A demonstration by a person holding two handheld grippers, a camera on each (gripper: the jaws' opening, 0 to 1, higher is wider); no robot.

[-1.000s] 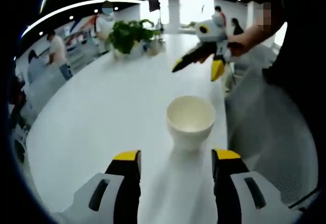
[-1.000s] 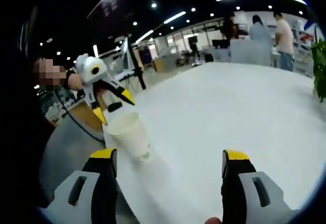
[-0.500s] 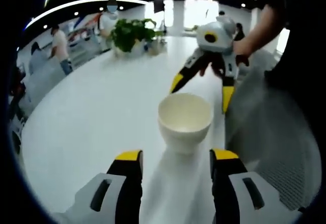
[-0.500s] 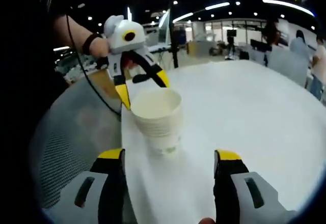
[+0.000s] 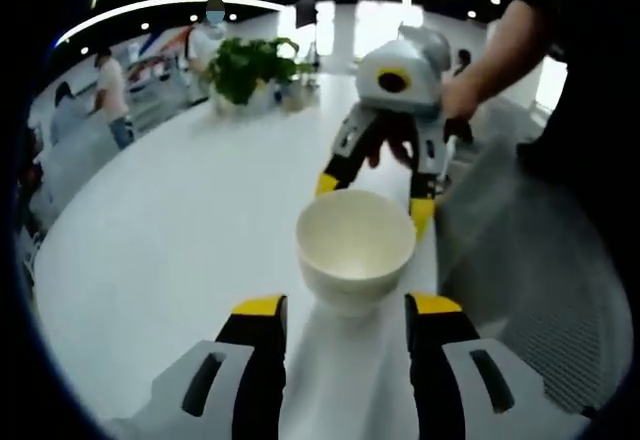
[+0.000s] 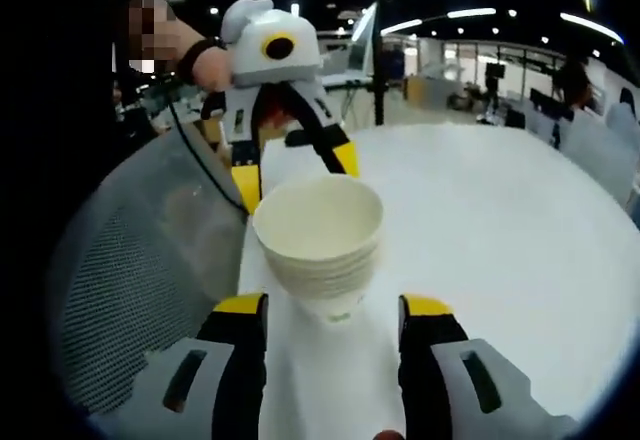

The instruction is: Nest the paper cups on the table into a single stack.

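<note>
— Left gripper (image 5: 338, 310): how are its jaws seen?

— Spread wide, nothing held between them. In the left gripper view the yellow tips are seen low in the picture, and the stack (image 5: 355, 250) of paper cups is seen just beyond them, standing upright on the table (image 5: 190, 230) near its edge.

— And the right gripper (image 6: 333, 310)?

— Jaws also parted, nothing gripped. In the right gripper view the stack (image 6: 320, 245) is seen just ahead of the yellow tips, mouth up, with several nested rims visible down its side. Whether any tip is touching the stack cannot be told.

— Is each gripper seen from the other side?

— Yes. The right gripper (image 5: 375, 182) is seen in the left gripper view beyond the stack, tips pointed down at the far rim, held by a hand (image 5: 462, 95). The left gripper (image 6: 296, 170) is seen likewise in the right gripper view.

— Anything else?

— A mesh chair (image 6: 140, 280) is seen just beside the table edge, and a plant (image 5: 250, 65) at the far end.
</note>
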